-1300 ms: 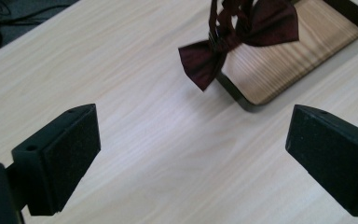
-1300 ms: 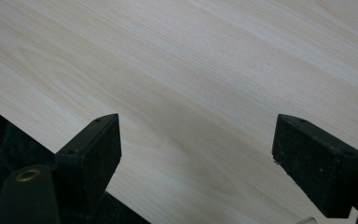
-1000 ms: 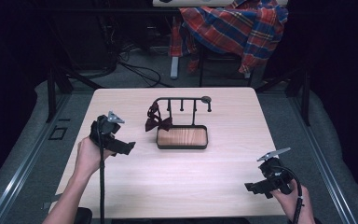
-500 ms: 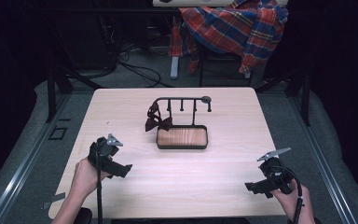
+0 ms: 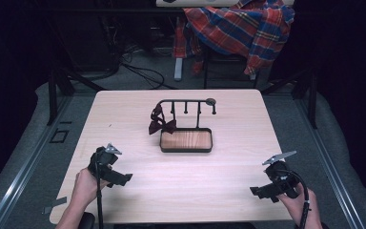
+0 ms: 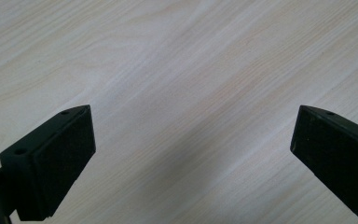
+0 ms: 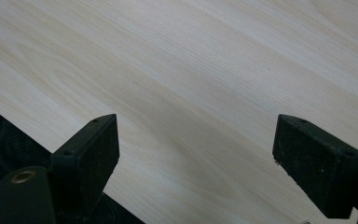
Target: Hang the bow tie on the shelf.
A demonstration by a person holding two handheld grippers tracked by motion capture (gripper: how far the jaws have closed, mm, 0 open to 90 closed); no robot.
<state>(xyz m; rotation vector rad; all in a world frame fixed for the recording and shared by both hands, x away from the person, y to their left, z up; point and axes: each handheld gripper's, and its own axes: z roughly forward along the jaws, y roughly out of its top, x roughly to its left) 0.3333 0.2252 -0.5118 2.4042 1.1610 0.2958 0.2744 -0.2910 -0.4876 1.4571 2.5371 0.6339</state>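
The dark red bow tie (image 5: 161, 123) hangs on the black metal rack (image 5: 187, 125); both hand-held grippers, left (image 5: 116, 177) and right (image 5: 262, 191), gape empty over the pale wooden table (image 5: 181, 181), so the work looks done.

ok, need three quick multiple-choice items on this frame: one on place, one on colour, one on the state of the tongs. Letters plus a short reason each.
1. Where does the bow tie hang?
A. At the left end of the stand's rail
B. In the wooden tray
C. At the right end of the rail

2. What colour is the bow tie?
A. Bright yellow
B. Dark red
C. White

3. How do the left tongs and right tongs stand?
A. Both shut on the bow tie
B. Left open, right shut
C. Both open, holding nothing

Answers:
1 A: in the high view it hangs at the left end of the black stand, above and left of the tray.
2 B: it shows dark maroon against the pale table.
3 C: each gripper view shows wide-spread jaws with bare wood between them.
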